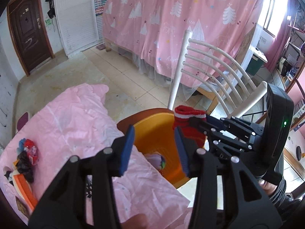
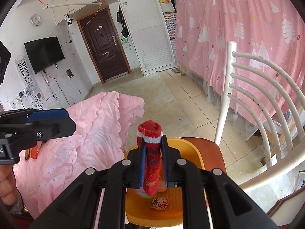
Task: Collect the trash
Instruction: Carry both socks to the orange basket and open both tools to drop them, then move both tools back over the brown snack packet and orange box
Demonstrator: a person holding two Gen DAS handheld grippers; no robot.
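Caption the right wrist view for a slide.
Right gripper shut on a red sock, held above the orange basin on the chair.

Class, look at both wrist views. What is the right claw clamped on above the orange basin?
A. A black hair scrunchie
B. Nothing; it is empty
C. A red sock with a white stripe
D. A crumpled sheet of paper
C: in the right wrist view the right claw pinches a red sock with a white band near its cuff, hanging over the orange basin on the chair.
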